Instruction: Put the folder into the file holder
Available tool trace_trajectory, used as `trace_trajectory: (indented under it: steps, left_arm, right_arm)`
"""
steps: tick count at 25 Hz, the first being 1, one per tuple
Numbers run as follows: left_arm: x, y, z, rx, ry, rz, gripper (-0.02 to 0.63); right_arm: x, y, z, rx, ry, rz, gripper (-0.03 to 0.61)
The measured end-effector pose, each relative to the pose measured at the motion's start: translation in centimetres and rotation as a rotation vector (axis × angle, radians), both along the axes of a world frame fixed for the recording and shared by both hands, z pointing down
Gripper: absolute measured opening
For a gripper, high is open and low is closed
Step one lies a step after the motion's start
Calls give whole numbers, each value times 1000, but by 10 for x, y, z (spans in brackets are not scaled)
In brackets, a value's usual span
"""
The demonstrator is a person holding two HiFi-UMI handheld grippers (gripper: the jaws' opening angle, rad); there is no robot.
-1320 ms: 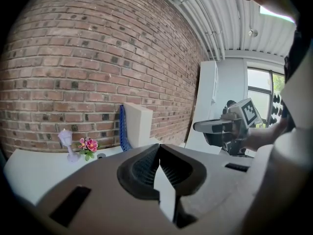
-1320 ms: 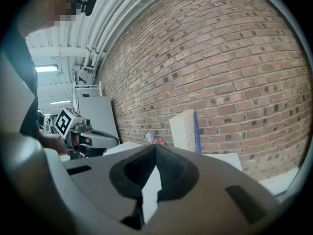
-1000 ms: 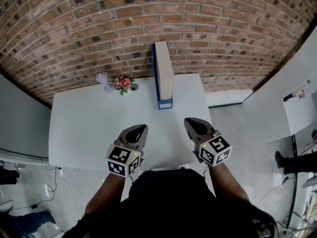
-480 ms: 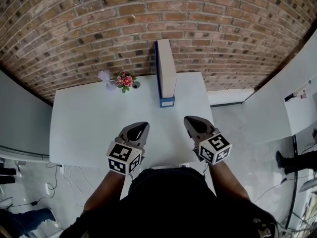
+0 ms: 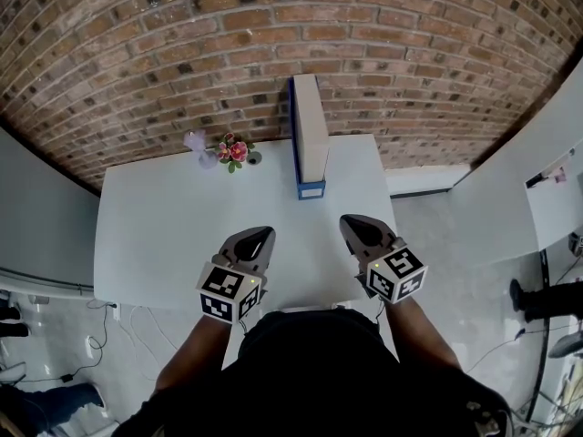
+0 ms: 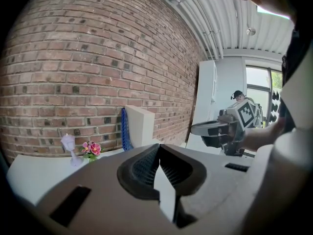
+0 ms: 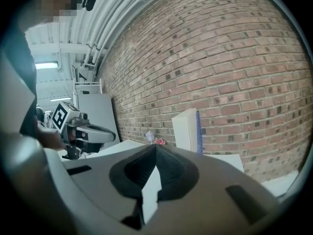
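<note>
Head view: left claw (image 5: 263, 235), right claw (image 5: 349, 224) both closed, empty.

Head view's kinda stingy. The file holder (image 5: 309, 135) at 12 o'clock on the table (image 5: 155, 235) shows only its top and front end, so the inside is hidden. The lilac thing (image 5: 195, 144) beside the flowers (image 5: 231, 151) is too small to name. The table's 6 o'clock edge sits behind the person's torso (image 5: 319, 371). A dark shoe (image 5: 524, 294) at 3 o'clock and a trouser leg (image 5: 46, 405) at 8 o'clock get cut off by the frame.
</note>
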State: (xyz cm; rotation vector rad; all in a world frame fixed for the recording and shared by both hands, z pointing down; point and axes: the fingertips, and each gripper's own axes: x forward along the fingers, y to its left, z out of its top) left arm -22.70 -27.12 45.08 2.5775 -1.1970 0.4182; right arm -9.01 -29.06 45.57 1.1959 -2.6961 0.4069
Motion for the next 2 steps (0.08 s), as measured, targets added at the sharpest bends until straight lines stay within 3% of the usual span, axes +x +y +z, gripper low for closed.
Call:
trace_trajectory:
  steps: [2]
  left_arm:
    - [-1, -1, 0, 1, 1, 1, 5]
  right_arm:
    - [-2, 1, 0, -1, 0, -2, 3]
